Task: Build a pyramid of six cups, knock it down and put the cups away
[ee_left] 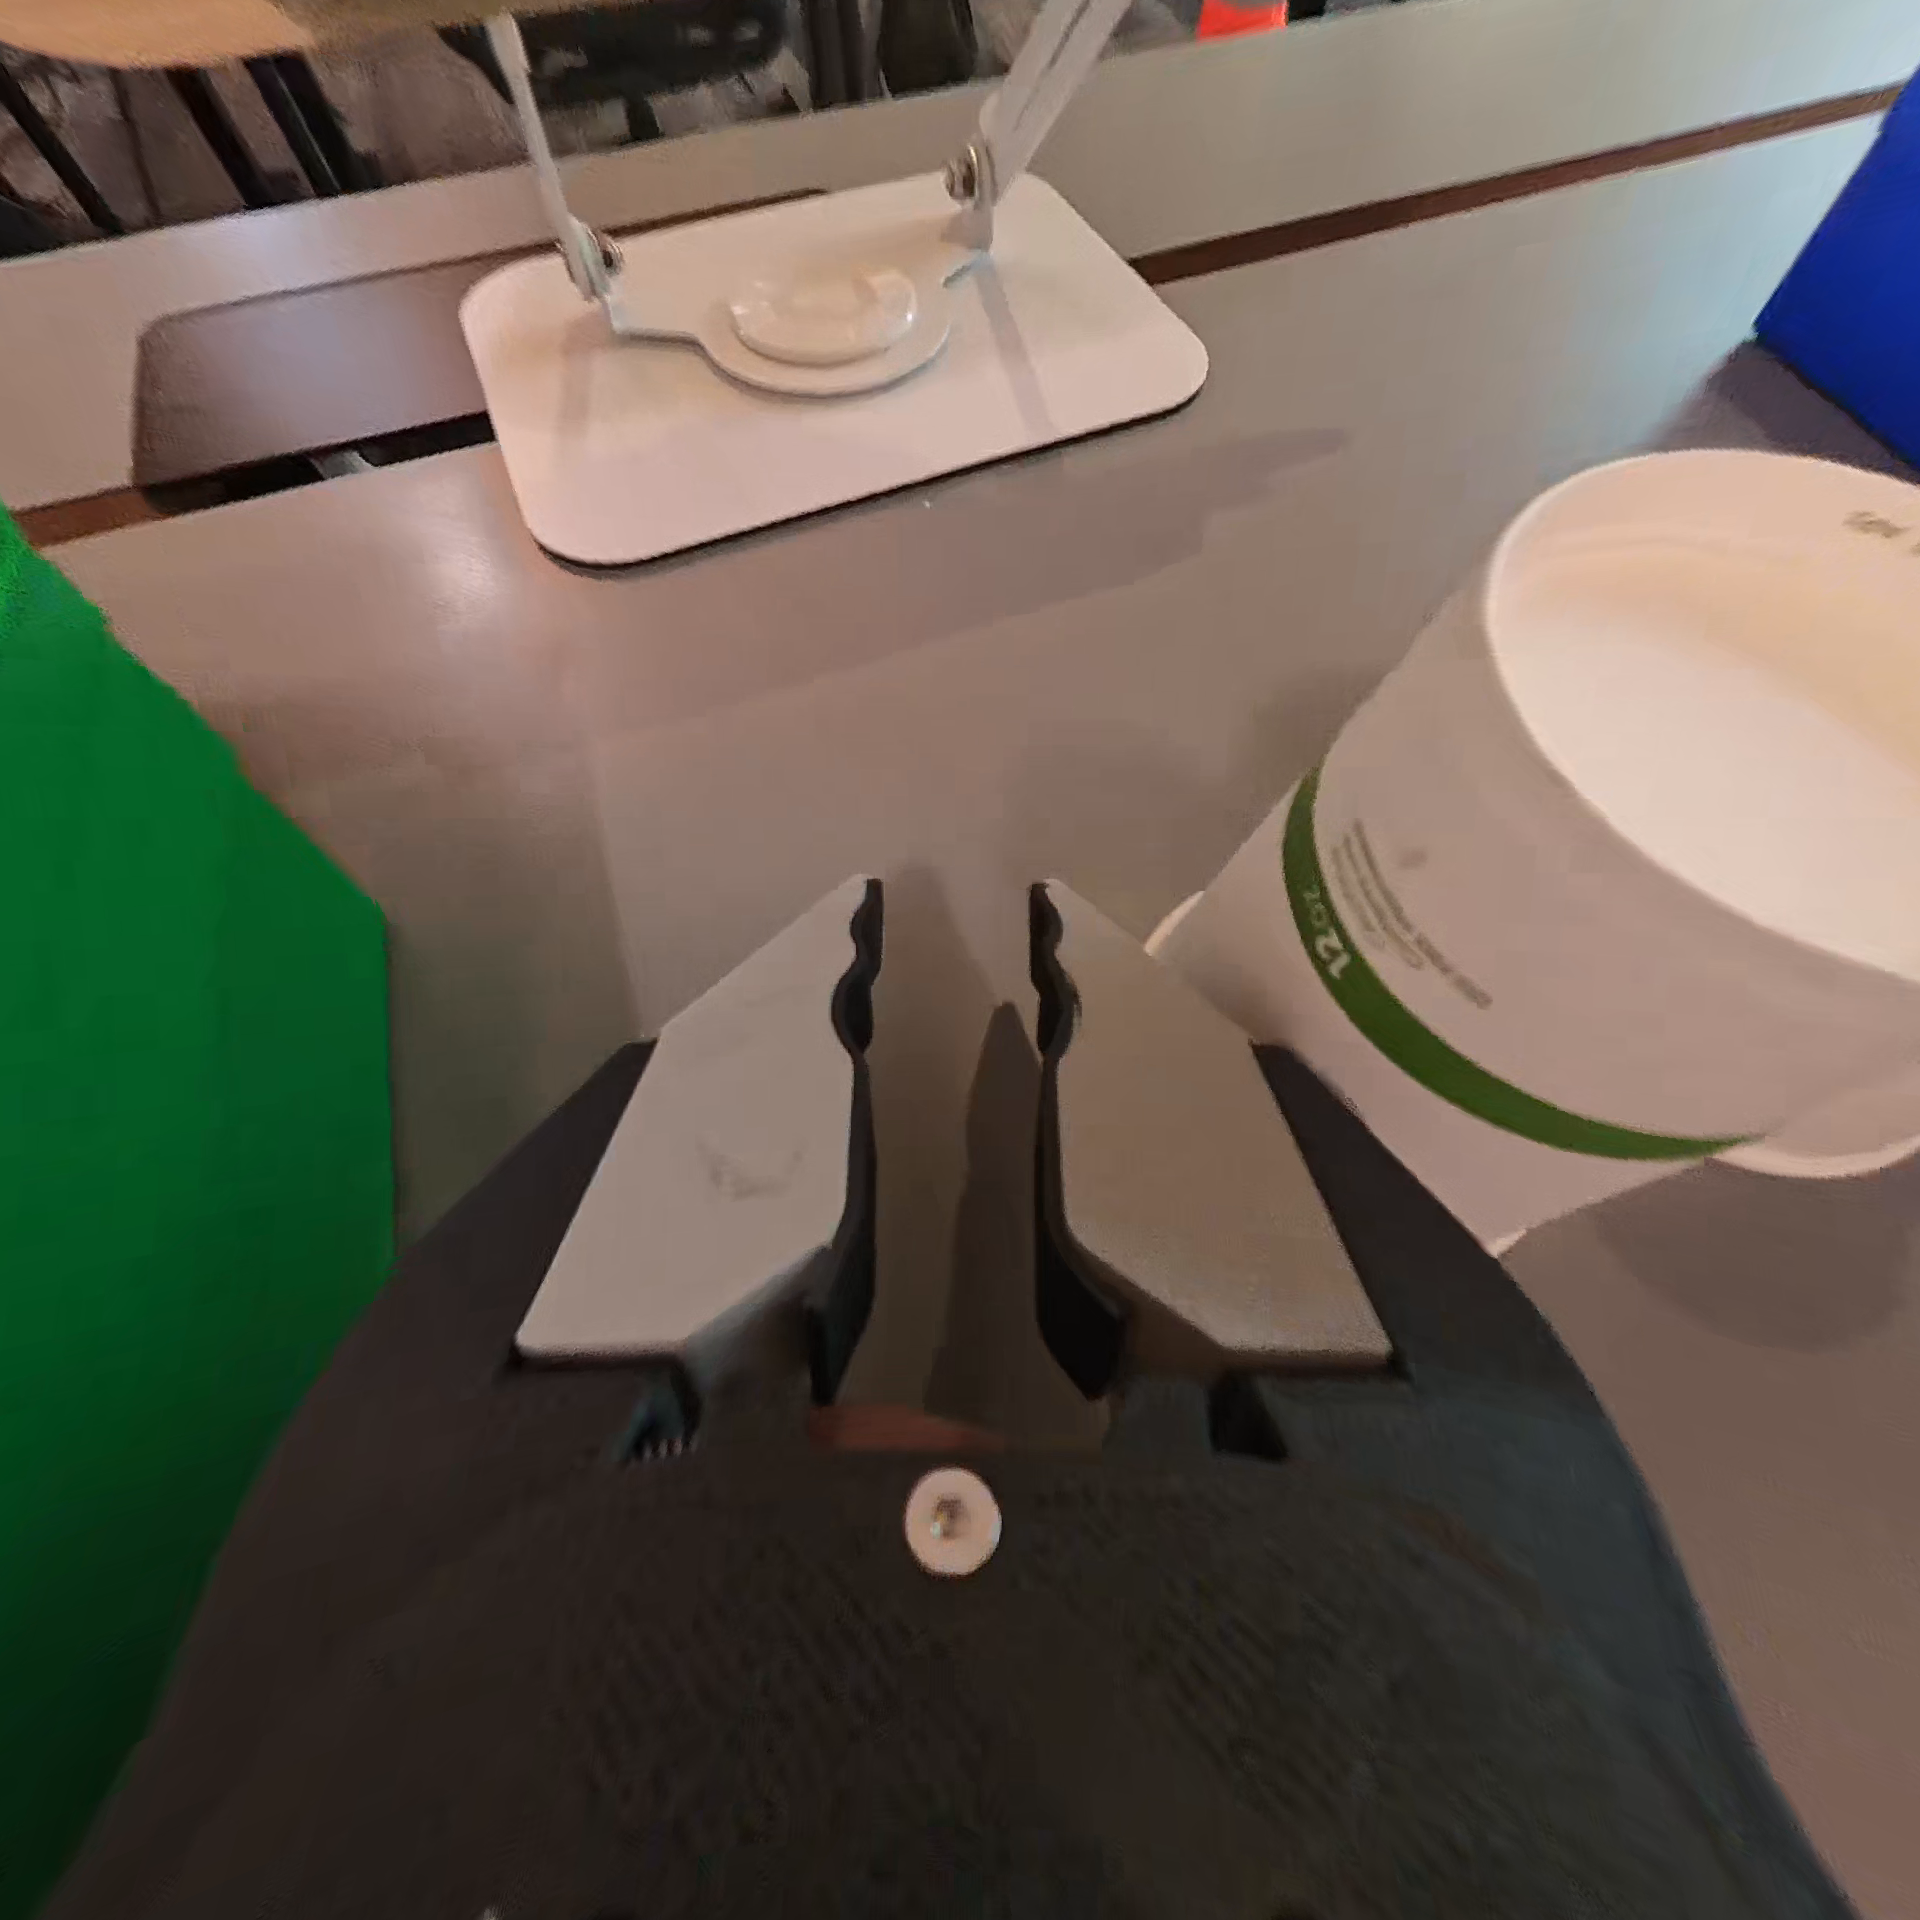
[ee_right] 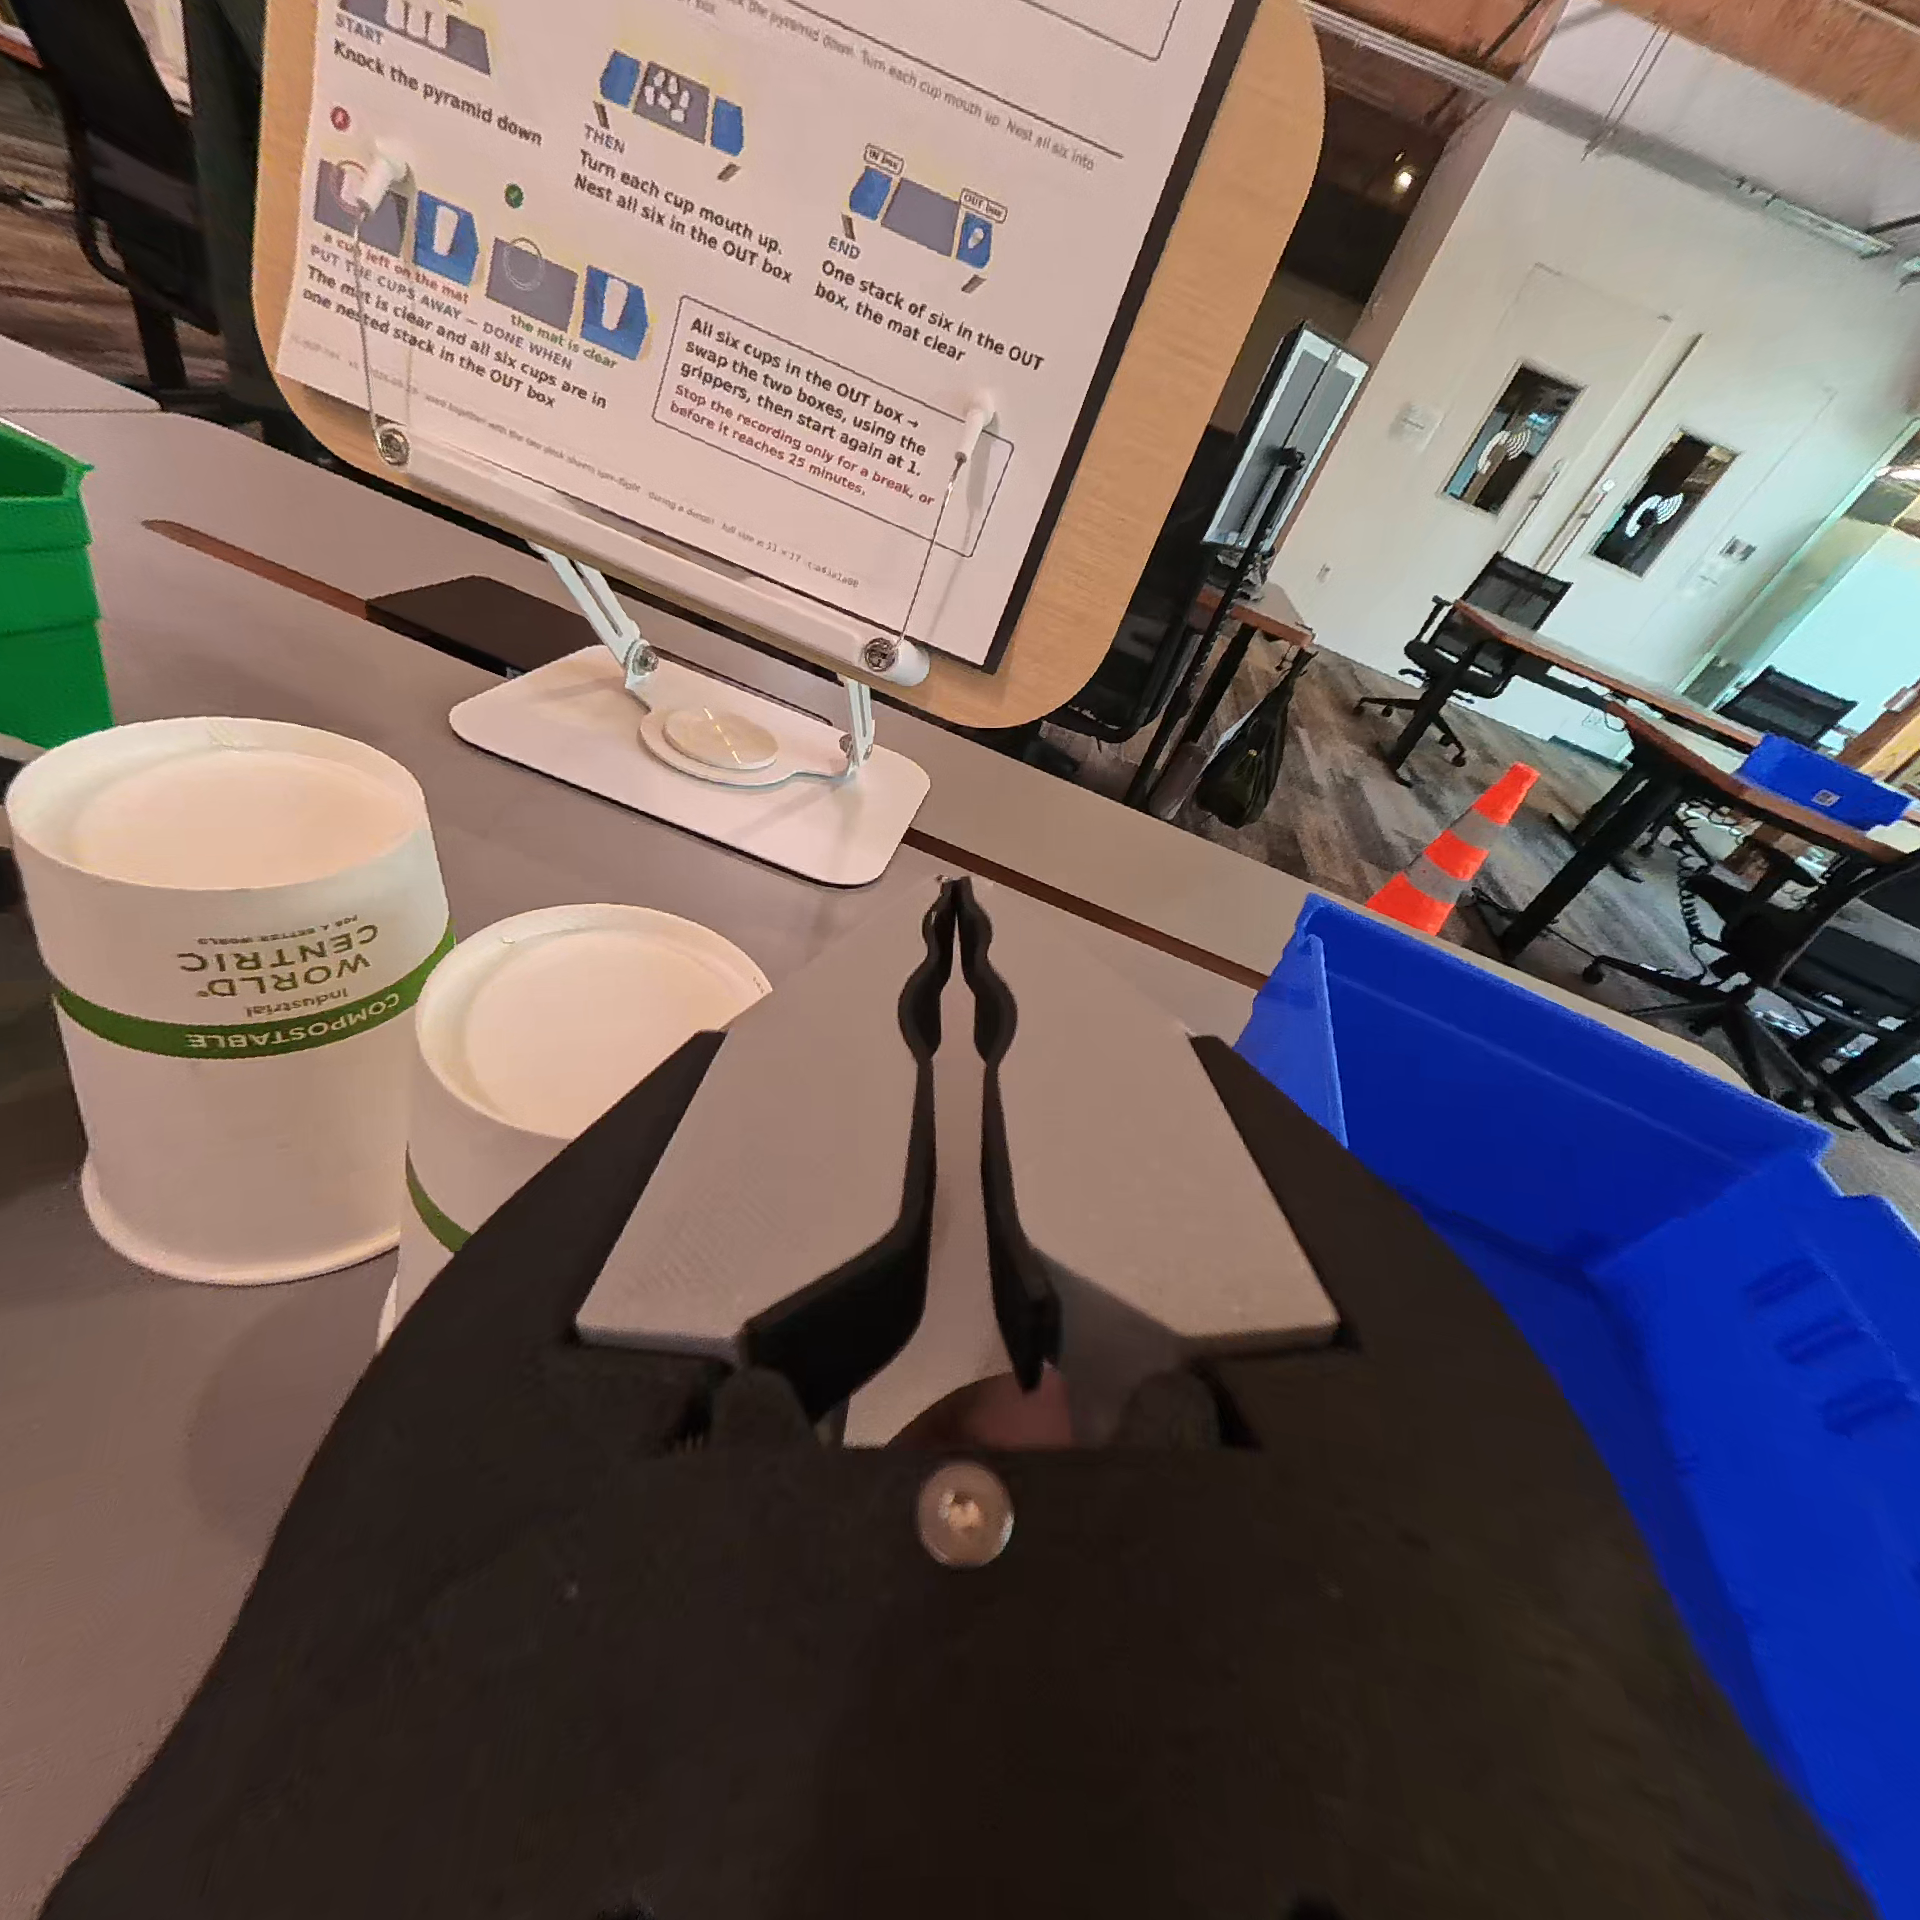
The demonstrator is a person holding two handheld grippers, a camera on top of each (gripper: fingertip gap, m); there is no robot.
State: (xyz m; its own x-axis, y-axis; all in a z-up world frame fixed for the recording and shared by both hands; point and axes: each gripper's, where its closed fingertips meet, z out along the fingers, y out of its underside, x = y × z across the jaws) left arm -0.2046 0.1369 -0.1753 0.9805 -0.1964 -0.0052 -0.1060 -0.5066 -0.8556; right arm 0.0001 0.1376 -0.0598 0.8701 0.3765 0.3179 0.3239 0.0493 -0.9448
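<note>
Nearest us, our left tongs (ee_left: 956,904) stand a little apart over the grey surface (ee_left: 727,707) with nothing between them. Our right tongs (ee_right: 954,904) are pressed together at the tips, also empty.

Just right of the left tongs sits a white paper cup with a green band (ee_left: 1558,883), mouth down, base up, its long axis vertical though it looks tilted in this wide view. The right wrist view shows two cups on the surface, both upside down and upright: the near cup (ee_right: 551,1049) partly hidden behind the tongs, the left cup (ee_right: 229,977) just beside it.

A green bin (ee_left: 156,1039) flanks the left edge, a blue bin (ee_right: 1558,1247) the right.

Farther back a white stand (ee_right: 707,758) holds an instruction sheet (ee_right: 727,260) on a wooden board.

Beyond the surface's edge lie an orange cone (ee_right: 1455,852), desks, office chairs and white walls.
</note>
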